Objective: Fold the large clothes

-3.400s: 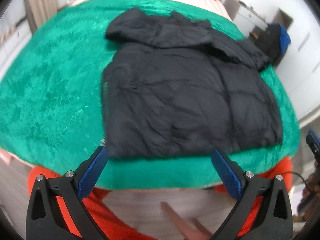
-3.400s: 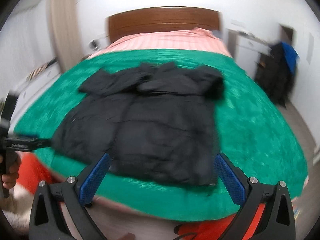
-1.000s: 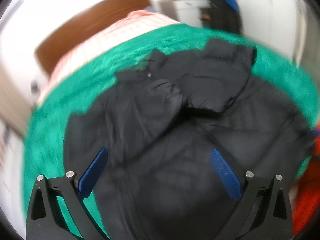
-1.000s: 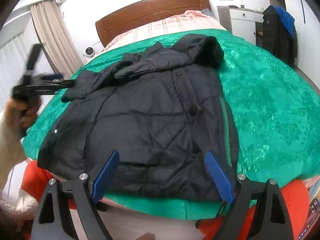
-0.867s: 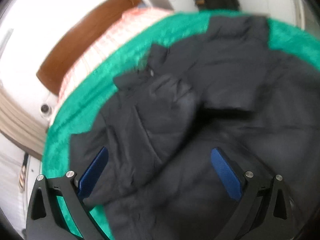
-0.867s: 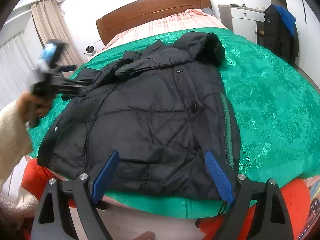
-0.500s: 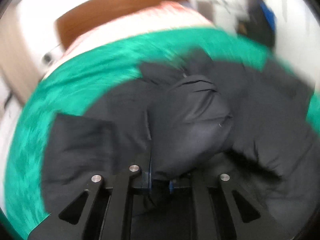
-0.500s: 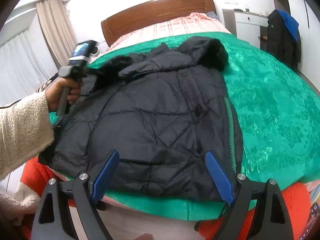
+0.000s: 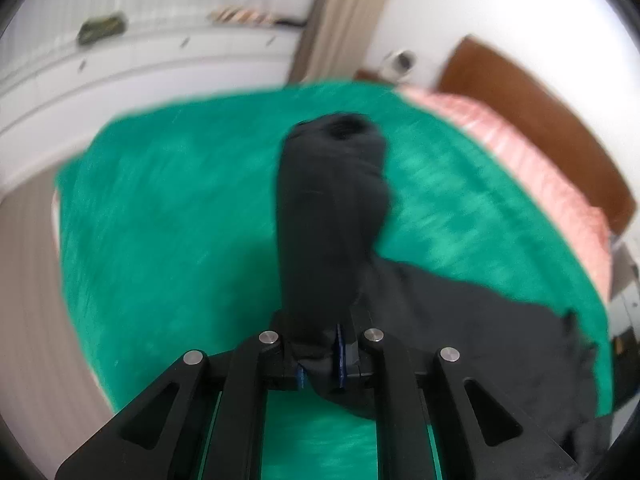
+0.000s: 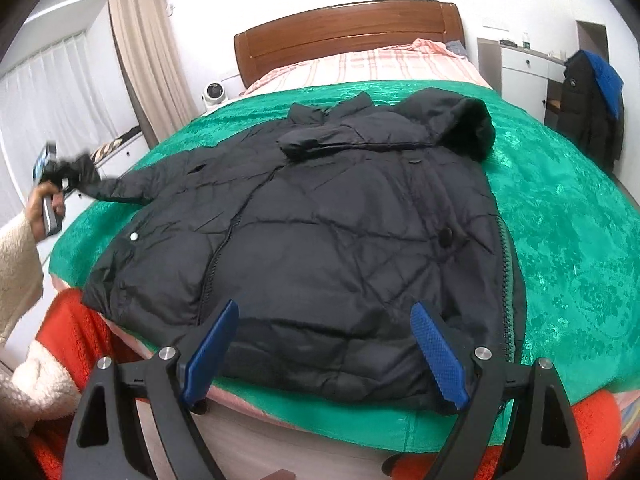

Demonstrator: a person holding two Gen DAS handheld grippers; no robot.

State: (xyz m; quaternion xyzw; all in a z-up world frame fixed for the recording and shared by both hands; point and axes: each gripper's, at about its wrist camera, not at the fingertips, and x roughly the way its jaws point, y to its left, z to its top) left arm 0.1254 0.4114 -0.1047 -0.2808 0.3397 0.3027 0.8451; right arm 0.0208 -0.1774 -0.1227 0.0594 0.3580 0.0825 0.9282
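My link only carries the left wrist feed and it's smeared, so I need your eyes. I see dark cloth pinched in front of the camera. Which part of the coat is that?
Observer: The sleeve. The left gripper has it pulled out sideways past the bed's edge.
Operator: Is the right one holding anything?
Observer: No. The right gripper hovers with jaws wide apart near the coat's hem, gripping nothing.
Operator: How does the rest of the coat lie?
Observer: The black coat lies spread on the green bedspread, hood toward the headboard.
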